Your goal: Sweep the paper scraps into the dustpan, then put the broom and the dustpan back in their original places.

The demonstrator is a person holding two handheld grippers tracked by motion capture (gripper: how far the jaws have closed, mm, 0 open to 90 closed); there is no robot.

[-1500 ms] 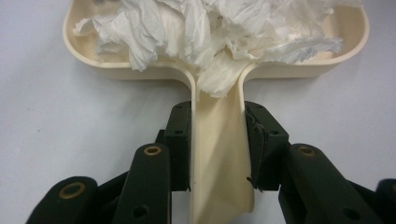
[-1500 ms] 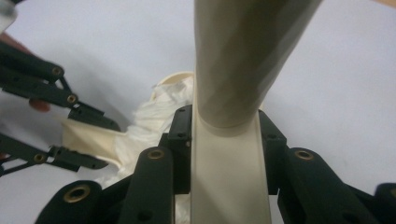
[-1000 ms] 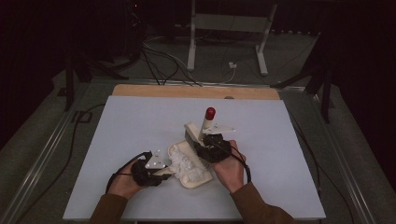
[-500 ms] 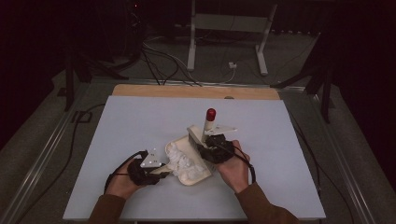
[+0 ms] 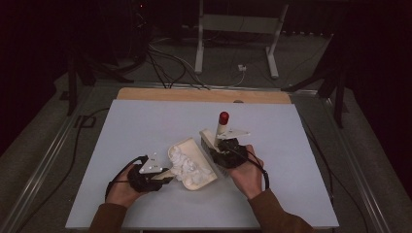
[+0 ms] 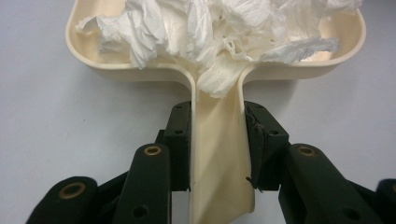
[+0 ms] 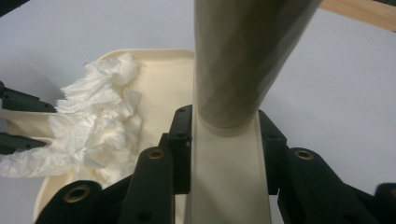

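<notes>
A cream dustpan [image 5: 203, 183] lies on the pale table, holding crumpled white tissue [image 5: 186, 164]. My left gripper [image 5: 164, 175] is shut on the dustpan's handle [image 6: 219, 158], both pads pressing its sides; in the left gripper view the dustpan [image 6: 116, 71] and its tissue [image 6: 210, 28] lie straight ahead. My right gripper [image 5: 214, 145], just right of the pan, is shut on a cream brush handle [image 7: 229, 163] that stands upright and ends in a red tip [image 5: 223, 117]. In the right gripper view the dustpan [image 7: 168, 79] and tissue [image 7: 98, 126] lie at the left.
The pale table [image 5: 145, 121] has a wooden strip [image 5: 204, 95] along its far edge. Beyond it, cables [image 5: 165, 63] and a metal stand [image 5: 238, 29] sit on the dark floor. Metal rails run along both sides of the table.
</notes>
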